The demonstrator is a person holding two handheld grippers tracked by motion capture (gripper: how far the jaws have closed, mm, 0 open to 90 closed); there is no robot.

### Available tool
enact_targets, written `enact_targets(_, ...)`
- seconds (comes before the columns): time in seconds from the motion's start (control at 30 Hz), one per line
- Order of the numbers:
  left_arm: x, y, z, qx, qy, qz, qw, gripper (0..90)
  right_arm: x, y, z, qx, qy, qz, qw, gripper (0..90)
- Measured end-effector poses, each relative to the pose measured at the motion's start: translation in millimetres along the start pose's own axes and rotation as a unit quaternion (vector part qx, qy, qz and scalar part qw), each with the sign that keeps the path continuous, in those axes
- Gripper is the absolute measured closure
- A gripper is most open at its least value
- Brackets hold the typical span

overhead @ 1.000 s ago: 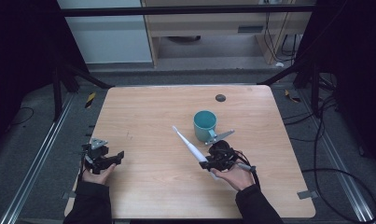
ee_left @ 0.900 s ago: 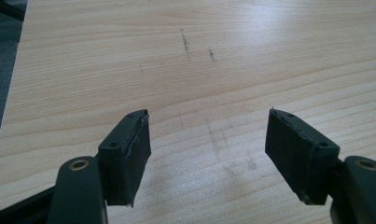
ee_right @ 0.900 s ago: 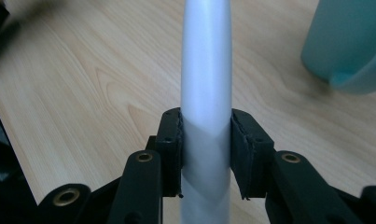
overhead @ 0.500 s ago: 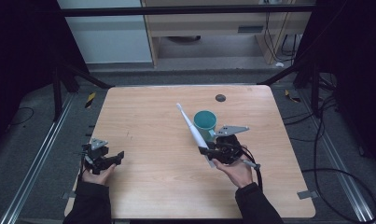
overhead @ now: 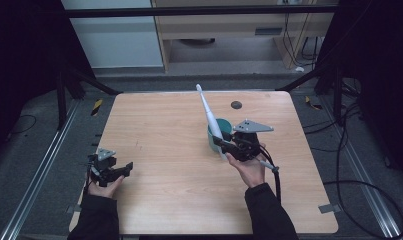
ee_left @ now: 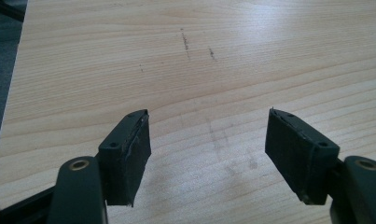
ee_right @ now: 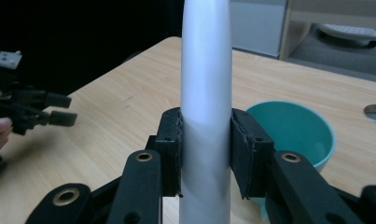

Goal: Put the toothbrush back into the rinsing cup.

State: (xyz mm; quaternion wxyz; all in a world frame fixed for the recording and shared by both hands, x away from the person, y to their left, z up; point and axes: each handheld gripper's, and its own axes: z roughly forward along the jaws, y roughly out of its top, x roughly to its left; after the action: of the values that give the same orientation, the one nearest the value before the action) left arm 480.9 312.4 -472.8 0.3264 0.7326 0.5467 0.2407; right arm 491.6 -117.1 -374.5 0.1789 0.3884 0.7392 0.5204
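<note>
- High view, from left to right: the left gripper rests low near the bench's near-left corner, at about eight o'clock from the bench's middle, well apart from everything else.
- Left gripper view: its fingers stand wide apart with nothing between them, just bare wood grain below.
- Toward the middle of the high view, a long white tapered object, possibly an electric toothbrush handle, rises out of the right gripper; its long axis leans from the grip toward eleven o'clock, thin tip uppermost and farthest from the person.
- Right gripper view: the fingers are clamped on the thick lower part of the white object, one pad on each side, so the grip looks firm.
- The teal cup stands just behind the right gripper in the high view, at about one o'clock from the grip; in the right gripper view it sits open-mouthed at three o'clock of the held object, close beside it.
- My judgement: the coming move turns on carrying the object's lower end over the cup's mouth, and the right hand is far nearer.
- A small dark disc lies beyond the cup at twelve o'clock, apart from it.
</note>
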Motion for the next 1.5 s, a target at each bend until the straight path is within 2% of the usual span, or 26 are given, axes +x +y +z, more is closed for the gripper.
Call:
enact_targets(0.4,0.4,0.2,1.7,0.002,0.000,-0.001,1.0000,30.7,-23.3,10.5,-0.8,-0.050,-0.022,0.023,0.9983,66.4)
enact_targets(0.63,1.0,0.4,1.2,0.000,0.000,-0.002,1.0000,30.7,-29.6,16.8,7.3,-0.053,-0.036,0.015,0.9979,66.3)
enact_targets(1.13,1.1,1.1,0.0,-0.006,0.001,-0.003,1.0000,30.9,-47.1,21.5,34.5,-0.071,-0.054,0.024,0.9957,66.3)
enact_targets(1.5,1.0,1.3,0.0,-0.006,0.001,-0.002,1.0000,30.9,-57.7,16.8,48.9,-0.073,-0.064,0.025,0.9950,66.3)
